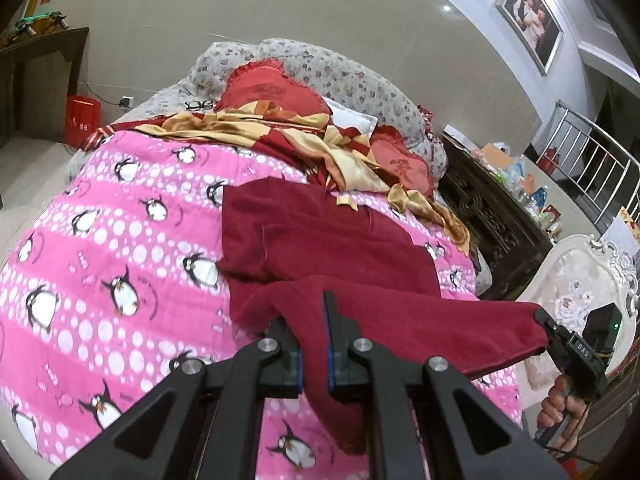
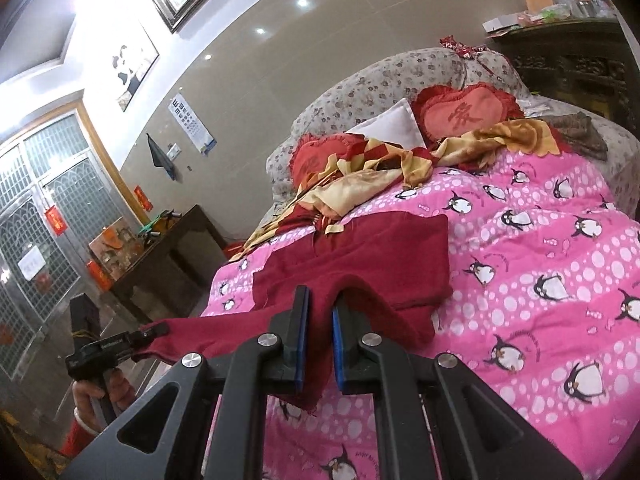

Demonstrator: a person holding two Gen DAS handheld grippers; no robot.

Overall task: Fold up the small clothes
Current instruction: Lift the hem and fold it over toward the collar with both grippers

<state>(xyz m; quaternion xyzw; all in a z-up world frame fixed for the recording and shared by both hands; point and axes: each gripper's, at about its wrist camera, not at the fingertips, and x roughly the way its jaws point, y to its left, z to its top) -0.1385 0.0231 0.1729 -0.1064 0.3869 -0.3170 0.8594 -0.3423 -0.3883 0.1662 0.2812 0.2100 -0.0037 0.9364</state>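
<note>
Two handheld two-finger grippers clamp one dark red knitted garment [image 1: 332, 240] above a bed covered by a pink quilt printed with penguins and white dots [image 1: 120, 240].

Left wrist view: the left gripper [image 1: 314, 340] has its blue-padded jaws clenched on a fold of the garment's near edge. Cloth runs up between the pads and hangs below them. The far part of the garment lies flat on the quilt; the near edge is raised and stretched toward the right. At the right end of that edge, the right gripper [image 1: 545, 330] pinches the corner of the fabric, carried by a hand [image 1: 560, 404] on its grip. Beyond the garment lie a crumpled gold and red satin cloth [image 1: 320, 136] and a red heart-shaped cushion [image 1: 272, 90] against a floral headboard [image 1: 340, 72].

Right wrist view: the right gripper [image 2: 320, 336] is clenched on a thicker bunch of the same garment [image 2: 360, 256], which fills the gap between its pads. The lifted edge spans leftward to the left gripper [image 2: 154, 332], whose jaw tips bite the fabric corner. A hand [image 2: 96, 394] holds that tool. The garment's remainder rests on the quilt [image 2: 540, 260], just in front of the satin cloth [image 2: 360, 184].
</note>
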